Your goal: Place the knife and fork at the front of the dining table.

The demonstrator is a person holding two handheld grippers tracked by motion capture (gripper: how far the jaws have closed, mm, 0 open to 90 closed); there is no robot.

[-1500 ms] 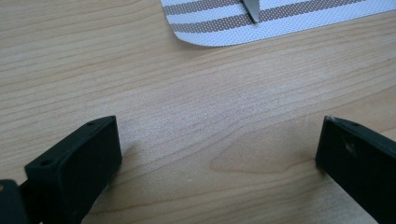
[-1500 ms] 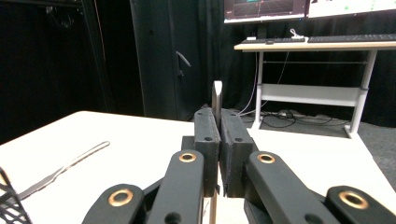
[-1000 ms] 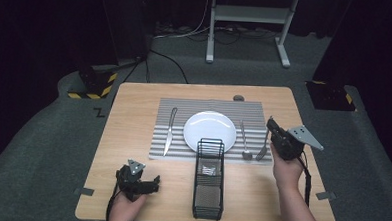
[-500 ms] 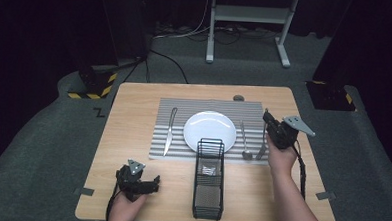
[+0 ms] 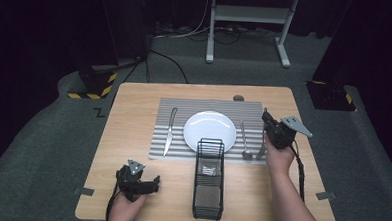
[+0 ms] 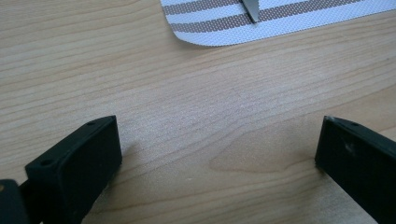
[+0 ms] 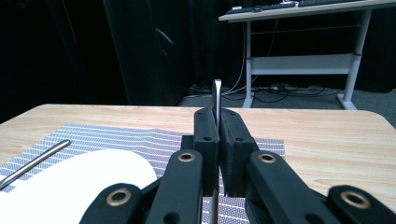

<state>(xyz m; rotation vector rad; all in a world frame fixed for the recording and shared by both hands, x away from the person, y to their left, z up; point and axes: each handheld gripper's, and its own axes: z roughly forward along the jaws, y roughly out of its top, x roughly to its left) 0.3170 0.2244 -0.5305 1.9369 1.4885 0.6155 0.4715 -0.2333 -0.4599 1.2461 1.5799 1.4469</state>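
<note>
Gripping one utensil [image 7: 217, 100], probably a fork: right tool [image 7: 218, 133].

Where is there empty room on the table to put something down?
Bare wood lies left of the striped mat, beside the knife, and along the far edge behind the mat. The mat's right end is crowded: plate, spoon and the right gripper shut on a utensil. The black basket fills the front middle.

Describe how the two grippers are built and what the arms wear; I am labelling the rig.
Both the left gripper and the right gripper are black, each topped by a grey three-cornered plate and trailing a black cable. The jaws are blocky black bars; the right one's linkage has brass-ringed pivots. The forearms are bare, no sleeves.
</note>
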